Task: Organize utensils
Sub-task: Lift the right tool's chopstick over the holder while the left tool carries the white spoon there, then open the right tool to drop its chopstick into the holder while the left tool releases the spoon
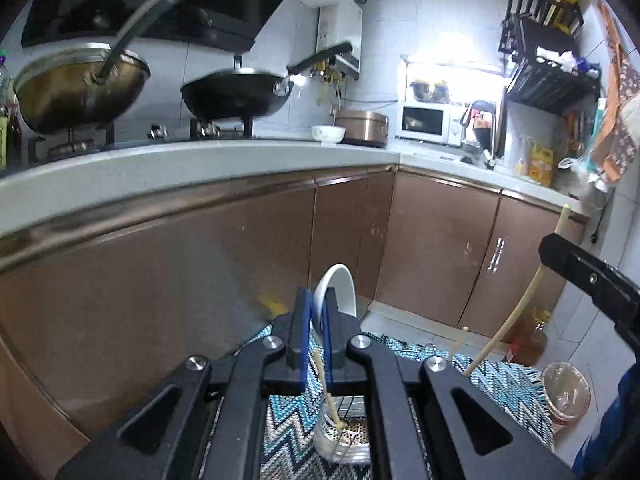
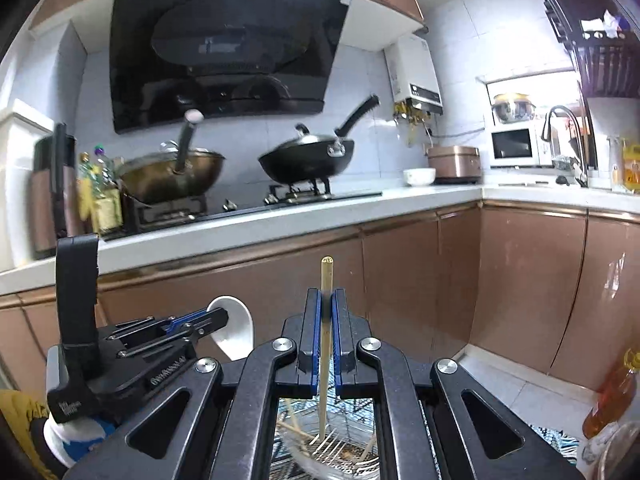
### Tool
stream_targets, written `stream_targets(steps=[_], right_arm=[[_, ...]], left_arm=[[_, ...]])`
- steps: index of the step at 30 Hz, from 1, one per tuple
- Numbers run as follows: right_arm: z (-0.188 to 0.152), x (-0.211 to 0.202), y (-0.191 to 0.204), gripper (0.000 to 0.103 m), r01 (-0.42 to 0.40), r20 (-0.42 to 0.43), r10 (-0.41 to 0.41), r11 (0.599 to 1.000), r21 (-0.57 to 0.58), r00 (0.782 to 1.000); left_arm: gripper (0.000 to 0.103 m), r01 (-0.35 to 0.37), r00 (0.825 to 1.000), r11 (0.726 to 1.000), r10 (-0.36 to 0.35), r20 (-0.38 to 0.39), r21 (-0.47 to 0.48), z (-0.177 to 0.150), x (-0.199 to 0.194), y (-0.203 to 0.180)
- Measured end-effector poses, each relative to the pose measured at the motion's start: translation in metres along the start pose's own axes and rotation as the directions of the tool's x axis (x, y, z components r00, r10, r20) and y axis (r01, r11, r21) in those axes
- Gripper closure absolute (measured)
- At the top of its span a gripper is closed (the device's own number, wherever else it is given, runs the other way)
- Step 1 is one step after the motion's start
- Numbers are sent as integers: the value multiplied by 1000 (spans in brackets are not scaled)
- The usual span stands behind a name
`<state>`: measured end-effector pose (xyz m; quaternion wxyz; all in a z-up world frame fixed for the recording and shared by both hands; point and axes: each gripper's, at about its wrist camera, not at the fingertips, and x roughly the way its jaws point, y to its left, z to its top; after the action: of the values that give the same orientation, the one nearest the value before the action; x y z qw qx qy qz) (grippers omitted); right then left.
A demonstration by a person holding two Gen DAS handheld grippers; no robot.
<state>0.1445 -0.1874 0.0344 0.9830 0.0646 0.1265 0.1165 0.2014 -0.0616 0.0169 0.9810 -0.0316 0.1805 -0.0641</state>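
In the left wrist view my left gripper point(image 1: 317, 294) is shut on a white ceramic spoon point(image 1: 340, 284) whose bowl sticks up past the fingertips. My right gripper point(image 2: 327, 293) is shut on a pale wooden chopstick point(image 2: 327, 270) that stands upright between its blue pads. Each gripper shows in the other's view: the right gripper point(image 1: 550, 246) with its chopstick point(image 1: 516, 320) at the right edge, the left gripper point(image 2: 220, 315) with the spoon point(image 2: 238, 332) at lower left. Under both grippers a clear container point(image 2: 304, 456) holds several more chopsticks point(image 2: 296, 428).
Brown cabinet doors point(image 1: 200, 280) stand just ahead under a white counter point(image 1: 200, 164). A brass wok point(image 2: 172, 178), a black wok point(image 2: 308, 160), a white bowl point(image 2: 419, 176) and a rice cooker point(image 2: 454, 162) sit on it. On the floor are a zigzag rug point(image 1: 500, 380), an oil bottle point(image 2: 612, 396) and a plastic jar point(image 1: 566, 396).
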Motion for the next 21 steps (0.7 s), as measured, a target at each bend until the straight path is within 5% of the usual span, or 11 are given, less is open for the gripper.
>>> stream_targets(steps=[10,13,17,21], right_arm=[[-59,48,-15,98,55,-95,-58,998,-36,994],[-72,51,-17,97,51,-131,-56,998,-35,990],[-74,48,-18,82,62,-142,-67,997,-42,988],[-64,32,-14,81,69,-123,-75,996,-53,990]], left_arm=[[96,-47,998,999,48,-36,14,-42,56,-13],[93,-10,999,1000,9,-51,-11,-49,60,-12],[84,55,996,997,-58,-63,-53,-47,53,-8],[77,78,996,995,-80,-35,-61,-34,28,0]])
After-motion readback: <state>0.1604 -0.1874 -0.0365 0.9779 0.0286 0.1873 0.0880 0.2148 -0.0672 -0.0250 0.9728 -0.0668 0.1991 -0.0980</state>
